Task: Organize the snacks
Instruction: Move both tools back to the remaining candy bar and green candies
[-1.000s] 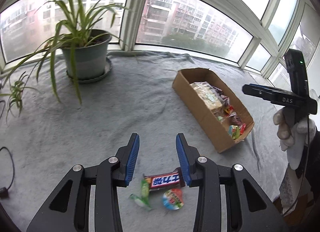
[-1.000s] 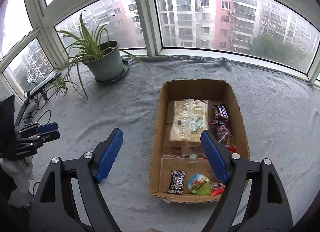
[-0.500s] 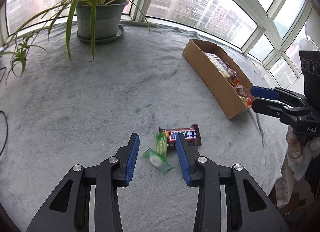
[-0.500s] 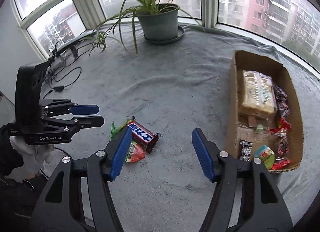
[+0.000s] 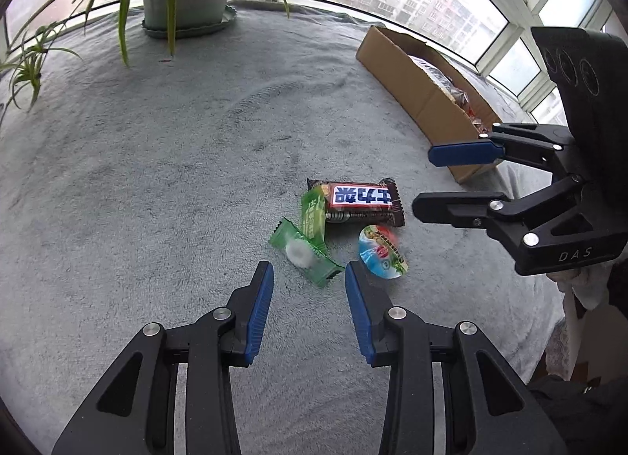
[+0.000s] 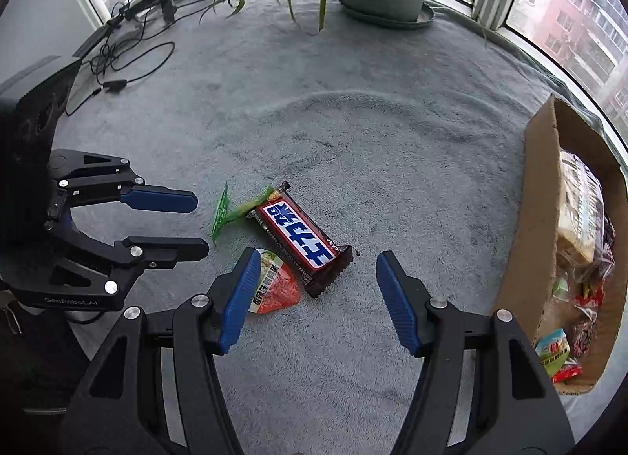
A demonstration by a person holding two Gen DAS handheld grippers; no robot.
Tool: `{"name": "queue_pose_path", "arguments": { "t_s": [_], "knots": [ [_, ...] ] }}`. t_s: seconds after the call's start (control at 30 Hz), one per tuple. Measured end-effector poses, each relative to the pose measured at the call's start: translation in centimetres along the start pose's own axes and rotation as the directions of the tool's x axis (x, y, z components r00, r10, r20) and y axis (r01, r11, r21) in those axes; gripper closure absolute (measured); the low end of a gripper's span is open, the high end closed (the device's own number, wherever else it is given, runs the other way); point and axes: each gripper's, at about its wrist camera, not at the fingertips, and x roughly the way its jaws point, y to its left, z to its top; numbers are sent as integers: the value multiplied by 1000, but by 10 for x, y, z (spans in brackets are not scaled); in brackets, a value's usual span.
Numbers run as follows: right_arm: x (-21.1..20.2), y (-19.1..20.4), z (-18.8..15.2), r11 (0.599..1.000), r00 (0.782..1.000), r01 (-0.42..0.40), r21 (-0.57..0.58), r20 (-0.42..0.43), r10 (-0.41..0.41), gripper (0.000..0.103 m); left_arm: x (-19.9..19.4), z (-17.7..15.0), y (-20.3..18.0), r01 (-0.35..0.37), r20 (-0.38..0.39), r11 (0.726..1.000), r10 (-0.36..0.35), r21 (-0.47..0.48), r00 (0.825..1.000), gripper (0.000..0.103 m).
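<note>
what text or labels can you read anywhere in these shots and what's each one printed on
"DAS": on the body of the right gripper, seen from the left wrist view.
"GenRobot.AI": on the body of the left gripper, seen from the right wrist view.
Big white characters on a blue band: on the brown chocolate bar; I cannot transcribe them surely.
Small characters on the round lidded cup: too small to read.
Print on the green wrappers and on packets in the cardboard box: blurred.

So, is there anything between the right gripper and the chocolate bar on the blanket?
Nothing visible. The right gripper hangs open just above the chocolate bar, with clear air between them. The round snack packet lies beside the bar, partly behind the gripper's left finger, not over the bar.
</note>
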Motion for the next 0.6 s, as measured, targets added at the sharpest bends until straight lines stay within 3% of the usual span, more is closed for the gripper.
{"name": "queue_pose_path", "arguments": {
  "t_s": [0.23, 0.6],
  "knots": [
    [19, 9, 10, 996, 999, 18, -84, -44, -21, 38, 11, -3, -7, -46, -1, 999, 46, 17, 999, 62],
    [36, 5, 16, 995, 998, 16, -95, -66, -22, 41, 14, -5, -6, -80, 23, 997, 80, 9, 997, 62]
  ]
}}
